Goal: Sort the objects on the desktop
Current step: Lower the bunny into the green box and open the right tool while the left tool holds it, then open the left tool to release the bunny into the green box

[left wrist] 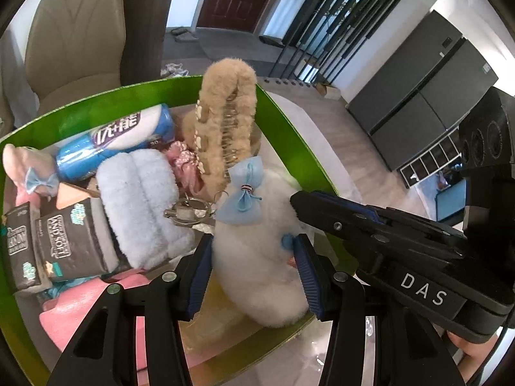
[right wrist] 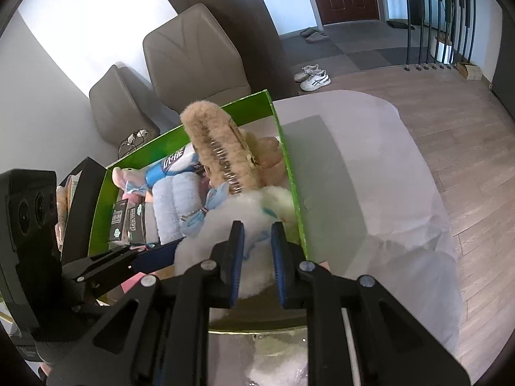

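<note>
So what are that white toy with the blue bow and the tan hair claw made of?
The white toy looks like soft plush: long fuzzy pile, matte. Its blue bow seems a thin sheer fabric. The tan hair claw looks covered in short fuzzy fleece, with clear, probably plastic, teeth showing inside.

One green box (left wrist: 291, 119), two dark tissue packs (left wrist: 69, 244), perhaps three plush toys (left wrist: 257, 257).

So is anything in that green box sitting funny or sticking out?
Yes. The tan fuzzy hair claw stands on end, poking above the green box rim, while the other things lie low. The white plush toy at the near corner bulges over the box edge, with the left gripper closed around it.
</note>
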### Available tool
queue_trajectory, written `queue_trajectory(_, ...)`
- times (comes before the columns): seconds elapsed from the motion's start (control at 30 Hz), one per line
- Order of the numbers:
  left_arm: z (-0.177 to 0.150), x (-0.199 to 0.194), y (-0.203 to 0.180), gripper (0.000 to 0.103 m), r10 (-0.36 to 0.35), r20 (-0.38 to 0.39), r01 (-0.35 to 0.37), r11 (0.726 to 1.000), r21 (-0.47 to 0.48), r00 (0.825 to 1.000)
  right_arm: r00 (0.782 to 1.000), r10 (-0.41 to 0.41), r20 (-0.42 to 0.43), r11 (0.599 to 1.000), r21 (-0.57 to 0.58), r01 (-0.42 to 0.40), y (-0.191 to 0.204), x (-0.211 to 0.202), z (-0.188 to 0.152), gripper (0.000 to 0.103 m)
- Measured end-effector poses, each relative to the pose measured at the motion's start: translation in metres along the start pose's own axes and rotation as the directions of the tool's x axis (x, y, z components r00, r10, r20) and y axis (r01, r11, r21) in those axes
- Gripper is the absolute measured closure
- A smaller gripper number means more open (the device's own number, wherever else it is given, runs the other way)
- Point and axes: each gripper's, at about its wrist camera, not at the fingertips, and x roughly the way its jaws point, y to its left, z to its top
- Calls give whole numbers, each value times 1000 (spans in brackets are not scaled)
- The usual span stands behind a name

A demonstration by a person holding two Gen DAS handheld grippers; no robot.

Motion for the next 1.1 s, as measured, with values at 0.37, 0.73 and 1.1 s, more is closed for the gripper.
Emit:
queue_trajectory(0.37, -1, 5, -7, 49, 28, -17, -28, 999, 22, 999, 1000, -30, 0, 999, -24, 30, 0, 4, -1, 90)
queue_trajectory(0.73, 1, -35, -13, 49, 58, 37, -59, 998, 20, 998, 998, 12, 63, 1000, -8, -12, 6, -18, 3, 62)
queue_trajectory(1.1, 6, -64, 9, 49, 95, 137, -86, 994, -66, 986, 989, 25, 146, 1000, -13, -23, 10, -40, 4, 67)
